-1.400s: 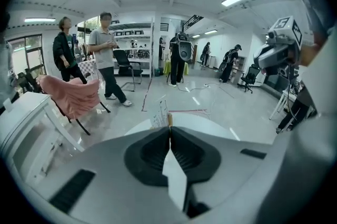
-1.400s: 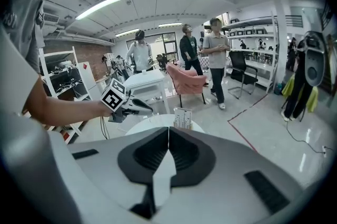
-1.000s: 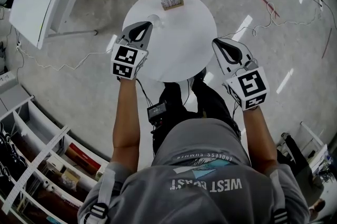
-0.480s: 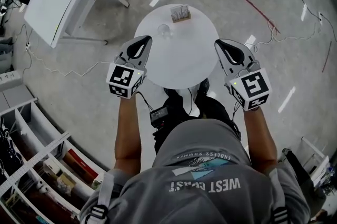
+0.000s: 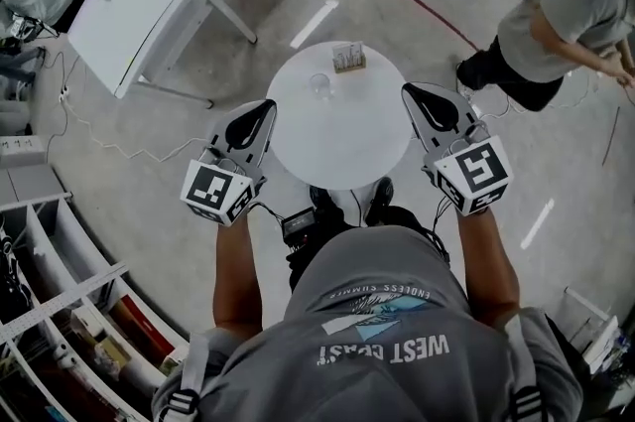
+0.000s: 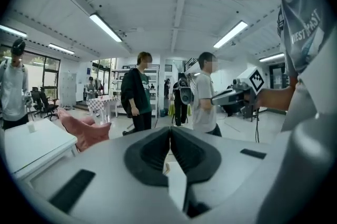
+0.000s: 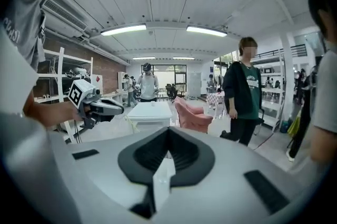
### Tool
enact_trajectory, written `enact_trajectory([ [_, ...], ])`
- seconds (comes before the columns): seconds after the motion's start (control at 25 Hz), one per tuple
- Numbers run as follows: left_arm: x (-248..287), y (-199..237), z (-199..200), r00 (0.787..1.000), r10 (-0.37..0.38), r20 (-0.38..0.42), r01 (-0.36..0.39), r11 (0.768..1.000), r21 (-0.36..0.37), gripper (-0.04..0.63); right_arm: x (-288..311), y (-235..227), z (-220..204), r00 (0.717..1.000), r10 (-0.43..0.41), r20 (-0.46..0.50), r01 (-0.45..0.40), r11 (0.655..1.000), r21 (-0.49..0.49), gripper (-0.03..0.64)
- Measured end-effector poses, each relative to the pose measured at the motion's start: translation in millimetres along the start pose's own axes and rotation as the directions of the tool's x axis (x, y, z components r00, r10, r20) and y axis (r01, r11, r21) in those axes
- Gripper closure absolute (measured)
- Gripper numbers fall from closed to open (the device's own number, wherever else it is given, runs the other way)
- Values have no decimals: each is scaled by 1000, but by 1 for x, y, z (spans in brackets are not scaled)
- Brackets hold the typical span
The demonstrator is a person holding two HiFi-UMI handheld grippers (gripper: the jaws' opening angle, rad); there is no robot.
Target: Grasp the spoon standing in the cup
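On round table (image 5: 347,137), clear cup (image 5: 319,84) near small box (image 5: 348,59), left hand-held gripper (image 5: 265,105), right hand-held gripper (image 5: 413,91), jaws together, empty

Head camera overhead, facing table (image 5: 342,140).

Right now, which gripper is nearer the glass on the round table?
Left. The left gripper hovers near-left of the glass; right gripper hangs farther, by the table's right edge.
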State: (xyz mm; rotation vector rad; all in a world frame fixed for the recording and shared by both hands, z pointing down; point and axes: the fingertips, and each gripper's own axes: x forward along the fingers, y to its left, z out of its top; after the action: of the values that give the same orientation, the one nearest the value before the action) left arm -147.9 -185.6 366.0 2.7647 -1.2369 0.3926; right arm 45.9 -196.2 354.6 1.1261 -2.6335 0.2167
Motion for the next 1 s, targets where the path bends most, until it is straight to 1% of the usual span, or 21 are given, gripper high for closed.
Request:
enact_trajectory([
  [0.12,-12,2,15,999,2,51,-1,1000,-22,588,-2,2,13,998,39,48,-41,999,31,617],
  [0.2,-17,7,22,997,10,70,-8,1000,-19,588,-2,1,20,996,53,68,-56,998,42,615],
  [0.36,-29,12,36,993,23,113,-20,1000,-22,588,-4,2,32,994,57,89,-58,998,13,617],
  [0.52,-41,15,43,988,33,149,-28,999,-33,588,-7,3,35,994,48,96,-48,999,2,615],
  [0.76,-52,18,41,985,41,166,-36,999,-35,588,-9,10,34,995,39,94,-38,999,-9,615],
  [1.0,-56,21,32,986,35,164,-28,999,-44,588,-9,18,33,996,35,81,-34,999,-19,615],
])
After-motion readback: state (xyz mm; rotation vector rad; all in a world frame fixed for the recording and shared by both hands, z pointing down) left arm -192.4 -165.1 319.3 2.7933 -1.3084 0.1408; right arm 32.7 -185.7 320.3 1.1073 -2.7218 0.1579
